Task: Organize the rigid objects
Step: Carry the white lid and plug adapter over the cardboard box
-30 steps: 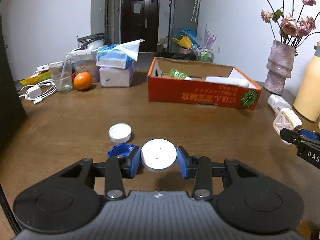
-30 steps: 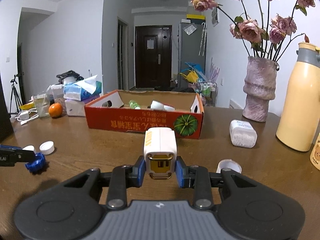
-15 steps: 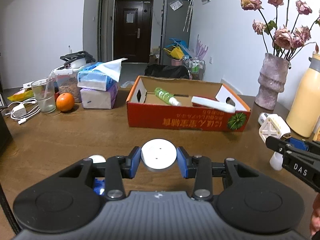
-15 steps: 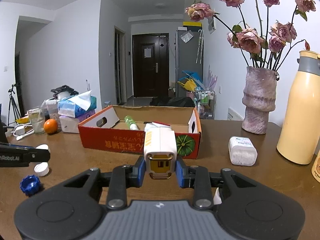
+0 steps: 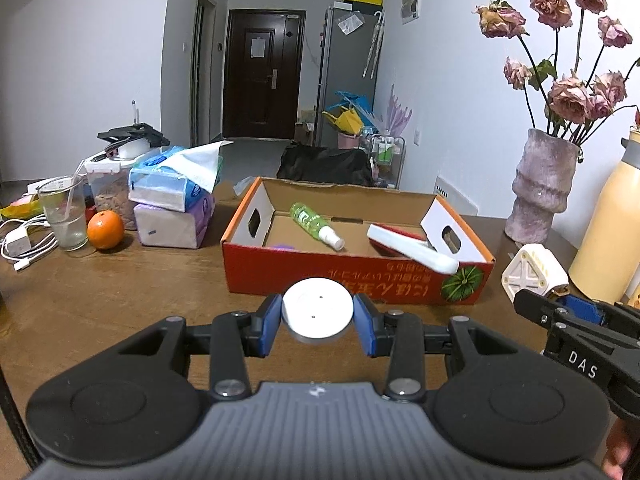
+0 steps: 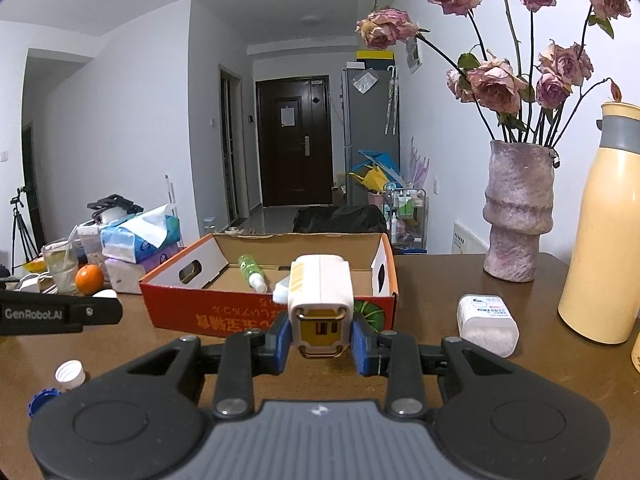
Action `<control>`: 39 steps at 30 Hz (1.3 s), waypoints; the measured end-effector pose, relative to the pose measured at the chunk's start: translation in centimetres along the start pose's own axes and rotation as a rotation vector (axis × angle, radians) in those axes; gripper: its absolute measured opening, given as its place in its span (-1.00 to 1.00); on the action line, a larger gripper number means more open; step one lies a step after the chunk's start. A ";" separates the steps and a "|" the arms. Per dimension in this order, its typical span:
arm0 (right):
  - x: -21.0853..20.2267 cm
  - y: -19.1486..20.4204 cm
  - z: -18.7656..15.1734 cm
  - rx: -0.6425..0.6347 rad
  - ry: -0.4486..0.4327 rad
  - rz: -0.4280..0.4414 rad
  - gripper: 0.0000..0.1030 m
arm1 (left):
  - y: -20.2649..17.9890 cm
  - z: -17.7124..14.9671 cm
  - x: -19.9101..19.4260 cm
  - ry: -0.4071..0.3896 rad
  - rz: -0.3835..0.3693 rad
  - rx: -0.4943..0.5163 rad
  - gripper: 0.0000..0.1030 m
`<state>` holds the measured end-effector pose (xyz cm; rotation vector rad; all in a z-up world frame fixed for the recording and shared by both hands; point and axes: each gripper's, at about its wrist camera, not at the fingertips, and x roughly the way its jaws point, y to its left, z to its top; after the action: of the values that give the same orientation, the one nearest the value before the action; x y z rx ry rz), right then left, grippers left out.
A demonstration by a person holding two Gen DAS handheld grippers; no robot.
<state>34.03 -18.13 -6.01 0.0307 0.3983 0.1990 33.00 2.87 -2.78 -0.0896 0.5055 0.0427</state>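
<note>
My brown wooden counter [image 5: 120,300] fronts a hallway; left tool [image 5: 318,320] clamps a round white disc [image 5: 318,314], right tool [image 6: 320,338] a cream-and-yellow block [image 6: 320,300]; only its view shows the loose white cap [image 6: 70,374].

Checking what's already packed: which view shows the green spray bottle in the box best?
The left wrist view: the green spray bottle lies fully visible inside the box. In the right wrist view it shows smaller and foreshortened.

We count one box [image 5: 356,276], two tissue packs [image 5: 172,208] left of it, one orange [image 5: 105,229], one glass [image 5: 64,212], one vase [image 6: 516,212] to its right.
</note>
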 end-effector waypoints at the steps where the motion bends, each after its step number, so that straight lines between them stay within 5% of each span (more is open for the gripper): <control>1: 0.2 -0.1 0.2 0.003 -0.001 -0.001 -0.41 | 0.0 0.1 0.2 -0.001 0.000 -0.003 -0.21; 39: 7.3 -1.2 3.4 0.042 -0.005 -0.009 -0.41 | -1.3 4.2 8.1 -0.026 0.036 -0.050 -0.21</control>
<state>42.17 -17.79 -5.76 0.0711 0.3974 0.1820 42.22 2.11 -2.94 -0.1288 0.4800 0.0919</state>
